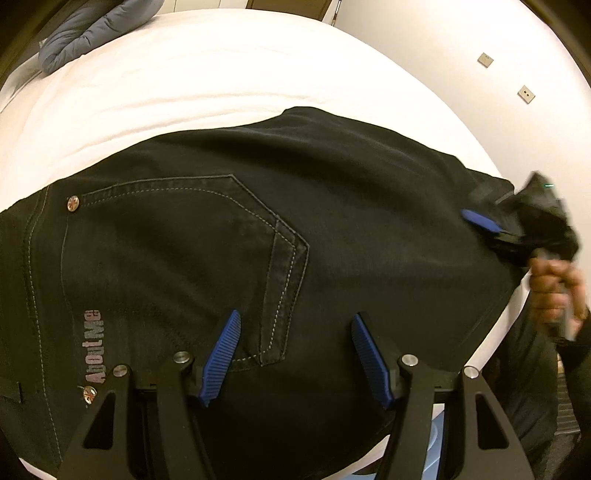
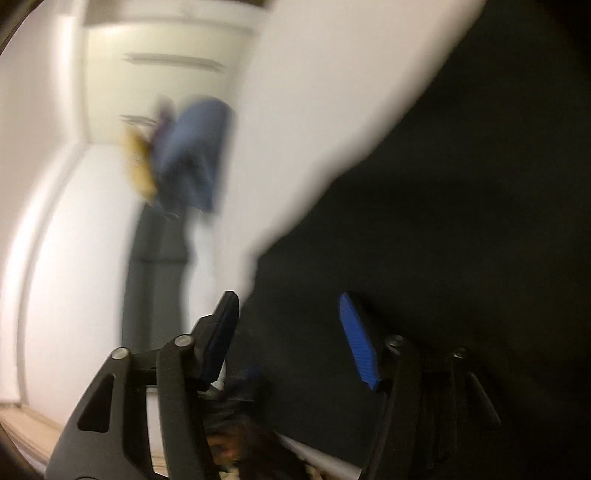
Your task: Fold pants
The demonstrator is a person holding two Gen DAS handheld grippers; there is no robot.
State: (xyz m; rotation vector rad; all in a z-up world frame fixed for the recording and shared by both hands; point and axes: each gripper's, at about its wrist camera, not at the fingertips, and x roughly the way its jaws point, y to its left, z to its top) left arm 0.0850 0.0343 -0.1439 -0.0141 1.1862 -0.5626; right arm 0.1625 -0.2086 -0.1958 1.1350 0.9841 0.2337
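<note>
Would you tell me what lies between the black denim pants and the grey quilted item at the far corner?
Only bare white bed sheet separates the black denim pants from the grey quilted item, as the left wrist view shows.

The left gripper (image 1: 295, 354) points steeply down, its two blue-padded fingers (image 1: 221, 358) spread well apart with nothing pressed between them. At the right edge of the left wrist view, the right gripper (image 1: 480, 221) shows one blue finger tip; a hand (image 1: 554, 291) wraps its handle. In its own blurred view the right gripper (image 2: 291, 339) has its jaws apart, gripping nothing.
</note>
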